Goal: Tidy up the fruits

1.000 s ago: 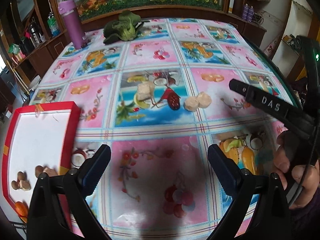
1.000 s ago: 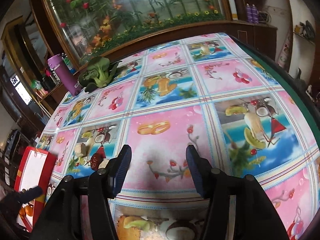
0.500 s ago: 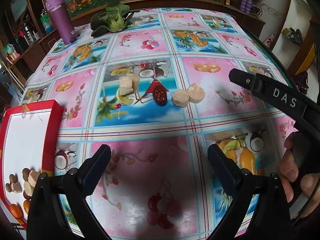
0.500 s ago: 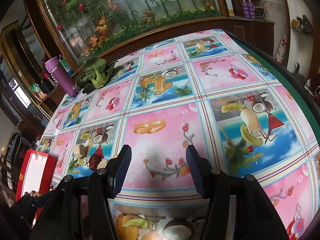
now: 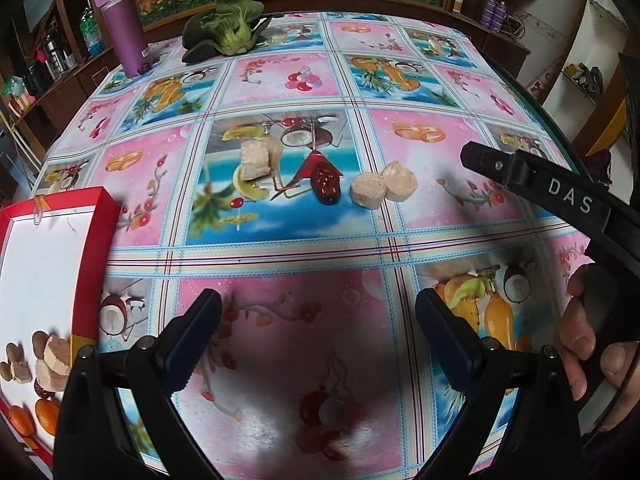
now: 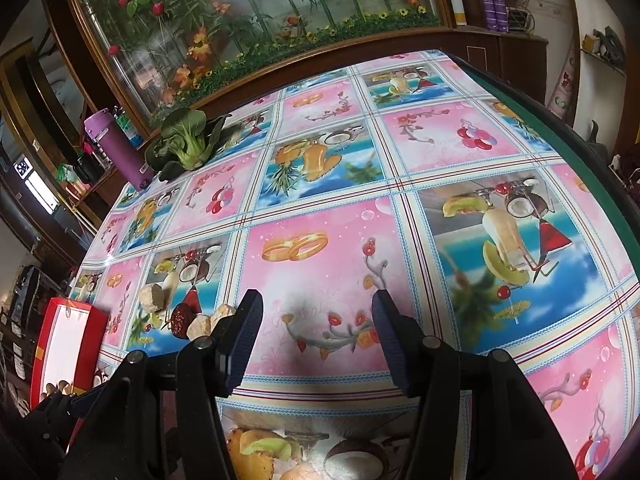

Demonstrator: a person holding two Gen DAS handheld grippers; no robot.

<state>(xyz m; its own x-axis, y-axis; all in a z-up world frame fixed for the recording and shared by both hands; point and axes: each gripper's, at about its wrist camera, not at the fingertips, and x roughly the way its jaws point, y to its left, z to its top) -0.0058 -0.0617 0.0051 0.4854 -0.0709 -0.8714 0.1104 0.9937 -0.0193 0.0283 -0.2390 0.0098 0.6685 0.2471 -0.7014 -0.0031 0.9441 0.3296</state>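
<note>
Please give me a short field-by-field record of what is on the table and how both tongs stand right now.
surface: table under a fruit-print cloth
tray: red-rimmed white tray at the left edge, holding several small fruit pieces and two small orange fruits
loose items: pale block, dark red fruit, two pale round pieces touching each other
far end: purple bottle, leafy green vegetable
left tongs: open, empty, above the cloth
right tongs: open, empty
</note>
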